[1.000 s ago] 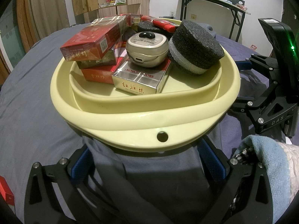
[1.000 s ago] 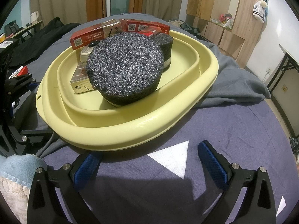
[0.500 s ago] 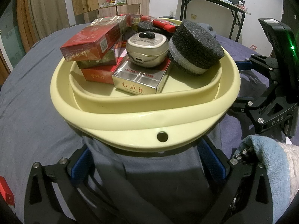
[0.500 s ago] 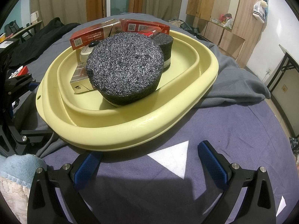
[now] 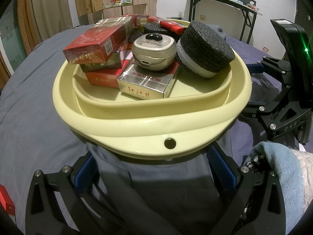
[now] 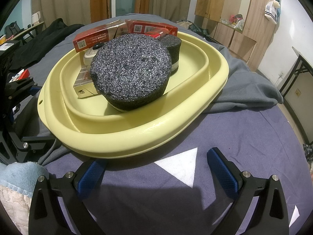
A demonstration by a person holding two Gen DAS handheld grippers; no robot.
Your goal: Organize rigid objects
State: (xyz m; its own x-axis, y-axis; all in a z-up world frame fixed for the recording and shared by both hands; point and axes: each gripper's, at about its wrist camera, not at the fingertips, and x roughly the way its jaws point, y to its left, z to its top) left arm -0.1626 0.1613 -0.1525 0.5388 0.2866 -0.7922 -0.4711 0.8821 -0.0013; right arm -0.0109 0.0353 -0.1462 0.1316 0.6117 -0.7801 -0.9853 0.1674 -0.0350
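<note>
A pale yellow basin (image 5: 148, 135) (image 6: 148, 137) rests on a blue-grey bedcover. Inside it lie stacked red boxes (image 5: 92, 45) (image 6: 93, 36), a silver box (image 5: 146, 84), a small round beige case (image 5: 154, 52), a red lighter (image 5: 172, 24) and two black foam discs, the big disc (image 5: 205, 47) (image 6: 131, 70) leaning on the rim. My left gripper (image 5: 154, 174) stands open just before the basin's near edge, over a grey cloth. My right gripper (image 6: 156, 170) is open too, empty, beside the basin's other side.
A grey garment (image 6: 250, 86) lies under and beyond the basin. One red box (image 5: 5, 201) sits at the far left on the cover. A person's fleece sleeve (image 5: 277, 168) shows at the right. Wooden cabinets (image 6: 234, 11) and a folding table (image 5: 221, 2) stand behind.
</note>
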